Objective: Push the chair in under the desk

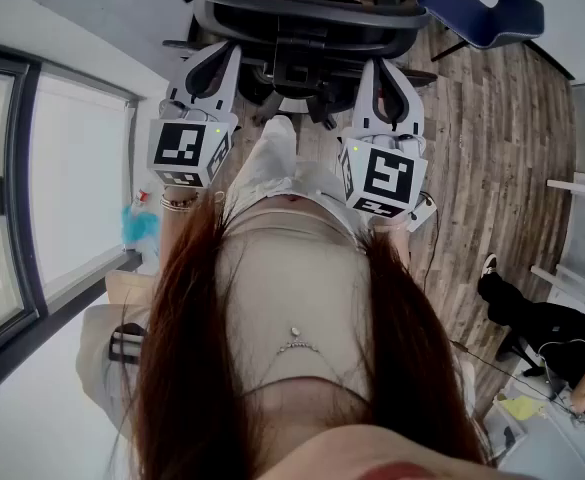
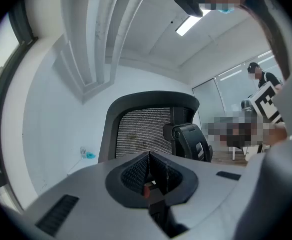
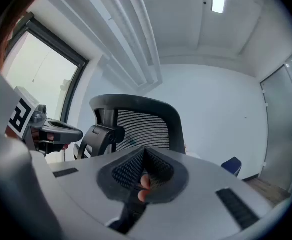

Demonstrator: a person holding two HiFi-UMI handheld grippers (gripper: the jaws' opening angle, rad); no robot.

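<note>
Chair (image 1: 302,18) stands just ahead of me, its back toward both claws. Left gripper (image 1: 215,68) and right gripper (image 1: 384,83) are closed, empty, level; I'd press both evenly against the backrest, pushing straight

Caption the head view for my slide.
Looking down: a standing person holds the shut left gripper and right gripper level toward a black office chair on wood flooring.
</note>
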